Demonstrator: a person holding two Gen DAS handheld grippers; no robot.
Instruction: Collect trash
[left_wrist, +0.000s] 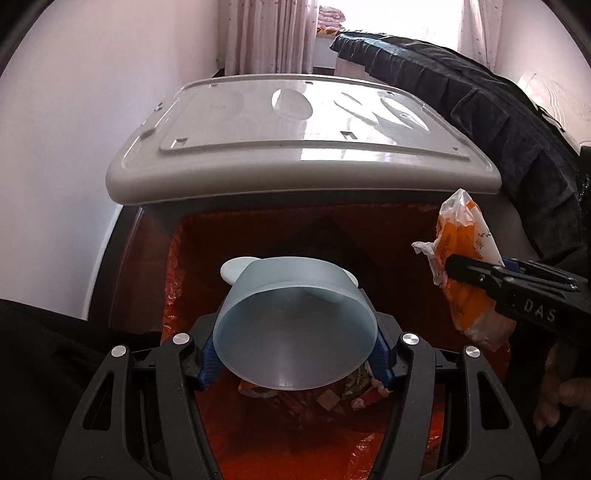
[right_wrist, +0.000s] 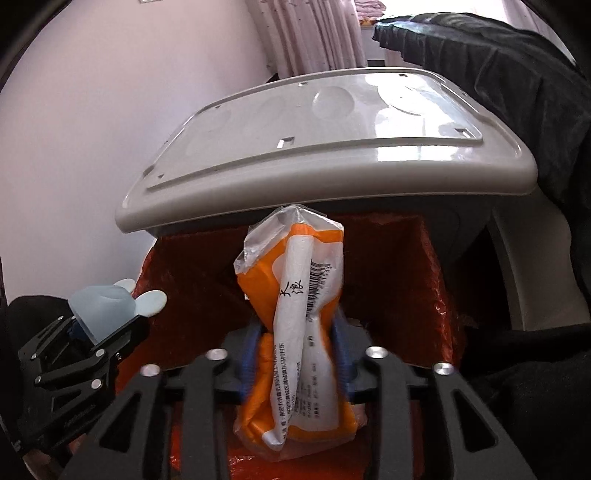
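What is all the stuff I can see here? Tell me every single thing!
Trash bin lid: one, grey, raised open above the bin.
Bin liner: one, orange-red, lining the open bin, scraps at the bottom.
Cup: one, pale blue with round ears, in the left claw above the bin.
Wrapper: one, orange and white plastic, in the right claw above the bin.
Dark cloth: one, black, draped behind the lid on the right.
Curtains: pink, at the window.
Left claw: one, black, shut on the cup.
Right claw: one, black, shut on the wrapper.
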